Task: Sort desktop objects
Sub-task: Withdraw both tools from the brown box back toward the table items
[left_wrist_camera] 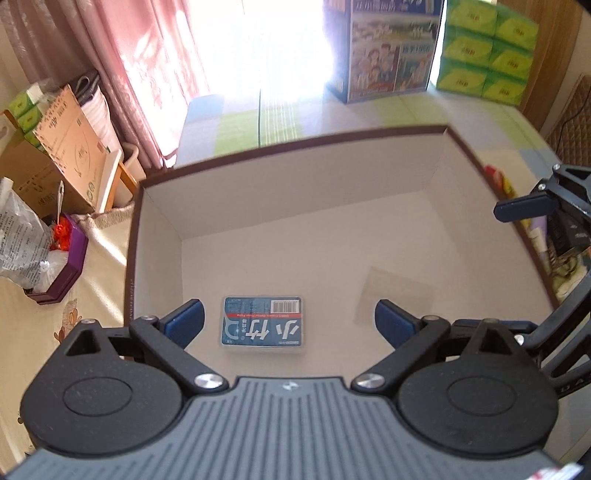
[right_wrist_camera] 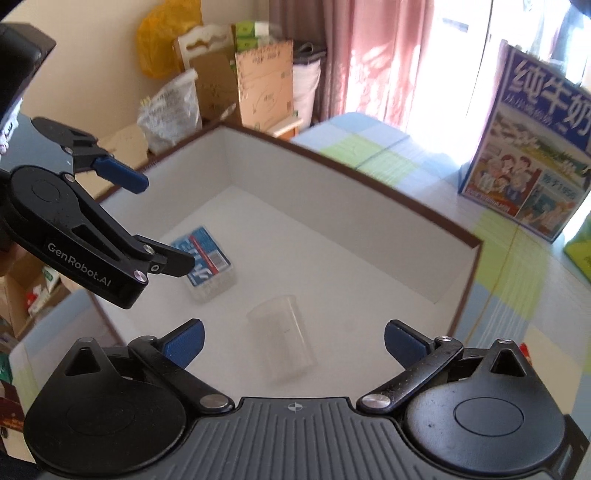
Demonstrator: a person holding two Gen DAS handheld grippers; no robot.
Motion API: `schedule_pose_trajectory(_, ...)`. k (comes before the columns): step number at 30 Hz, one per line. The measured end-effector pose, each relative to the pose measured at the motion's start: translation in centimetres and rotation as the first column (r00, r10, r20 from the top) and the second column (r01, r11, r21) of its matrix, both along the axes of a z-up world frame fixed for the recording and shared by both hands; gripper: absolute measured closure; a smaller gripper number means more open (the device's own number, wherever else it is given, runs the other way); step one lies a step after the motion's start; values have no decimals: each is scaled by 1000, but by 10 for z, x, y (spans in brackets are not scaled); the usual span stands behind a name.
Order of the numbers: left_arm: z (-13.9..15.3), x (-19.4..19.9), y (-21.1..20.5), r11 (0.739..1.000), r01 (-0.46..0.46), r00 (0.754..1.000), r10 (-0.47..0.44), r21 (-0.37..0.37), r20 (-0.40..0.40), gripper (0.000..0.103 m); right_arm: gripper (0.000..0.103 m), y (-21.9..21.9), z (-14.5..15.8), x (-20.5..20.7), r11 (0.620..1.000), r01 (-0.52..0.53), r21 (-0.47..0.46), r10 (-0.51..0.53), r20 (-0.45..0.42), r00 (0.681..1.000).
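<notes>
Clear cup lies sideways in box, mouth toward far wall.

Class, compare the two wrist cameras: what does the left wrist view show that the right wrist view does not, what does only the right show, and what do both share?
Only the left wrist view shows the stacked green tissue packs and a purple tray beside the box.

Only the right wrist view shows the clear plastic cup clearly, lying on its side, and a yellow bag.

Both show the white-lined box, the blue labelled case on its floor, the milk carton box, pink curtains, and the open left gripper and open right gripper.
</notes>
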State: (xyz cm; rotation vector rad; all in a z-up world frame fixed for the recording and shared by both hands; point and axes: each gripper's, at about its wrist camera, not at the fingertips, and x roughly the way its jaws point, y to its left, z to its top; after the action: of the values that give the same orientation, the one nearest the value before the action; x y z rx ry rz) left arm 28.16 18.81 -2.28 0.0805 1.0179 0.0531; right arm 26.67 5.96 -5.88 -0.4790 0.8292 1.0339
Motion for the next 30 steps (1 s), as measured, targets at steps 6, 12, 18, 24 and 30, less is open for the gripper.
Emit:
schedule_pose_trajectory(6, 18, -30, -11, 1000, -28, 998, 27, 11, 56, 5, 2, -26, 21, -21, 997, 19, 77, -19, 6, 1000)
schedule_pose_trajectory(12, 30, -65, -25, 997, -72, 993, 70, 26, 98, 5, 2, -52, 34, -42, 993, 27, 114, -29, 18, 999)
schedule_pose_trajectory(18, 37, -96, -36, 993, -116, 987, 112, 25, 114, 5, 2, -74, 41, -58, 990, 26, 139, -30, 26, 999)
schedule_pose_trajectory(24, 40, -120, -52, 989, -143, 982, 139, 21, 124, 5, 2, -93, 46, -72, 988, 24, 153, -28, 27, 999)
schedule_pose_trajectory(30, 36, -139, -69, 988, -151, 983, 148, 21, 111, 5, 2, -114, 45, -85, 987, 24, 156, -28, 19, 999)
